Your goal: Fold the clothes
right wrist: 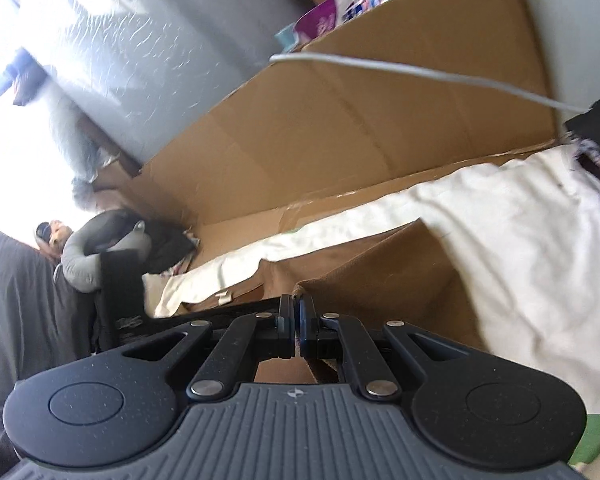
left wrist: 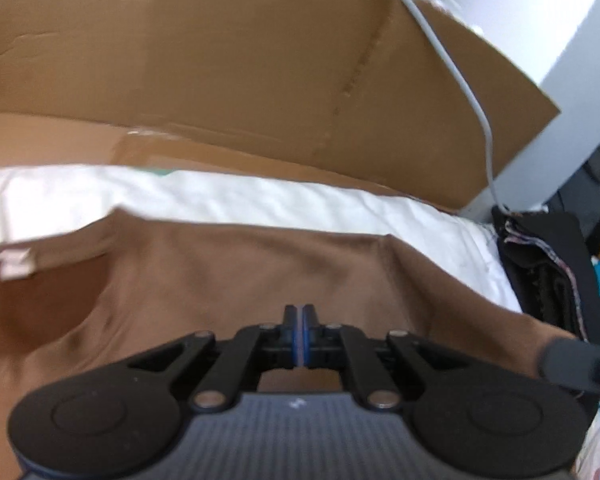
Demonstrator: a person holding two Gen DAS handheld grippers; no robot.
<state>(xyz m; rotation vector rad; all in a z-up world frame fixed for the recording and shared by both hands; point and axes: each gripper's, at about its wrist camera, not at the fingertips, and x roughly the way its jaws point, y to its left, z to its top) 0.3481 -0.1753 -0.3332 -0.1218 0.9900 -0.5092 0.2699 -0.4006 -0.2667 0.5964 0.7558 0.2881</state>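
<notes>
A brown garment (left wrist: 228,280) lies partly on a white sheet (left wrist: 260,196), with a cardboard wall (left wrist: 220,60) standing behind and a grey cable (left wrist: 472,96) draped across it. The fold appears to be in progress rather than finished: the cloth rises in slack ridges toward both tools, one edge stands lifted off the sheet with a small white label (left wrist: 14,266) showing on its underside, and no flat, squared stack of this garment is visible. By this reading, the carrying-over of the held edge, the laying down and any further folds remain to be done.

The left gripper (left wrist: 301,314) has its fingers pressed together, blue pads meeting, apparently with a pinch of the brown cloth between them (the fabric tents up to the tips). It points forward over the garment toward the cardboard, held low above the cloth.

In the right wrist view, the right gripper (right wrist: 296,308) is likewise closed, clamped on a corner or edge of the brown garment, whose frayed tip sits at the fingers. This tool is rolled to one side, so the sheet and cardboard run diagonally. A dark pile of clothes (left wrist: 540,264) lies beside the sheet.
</notes>
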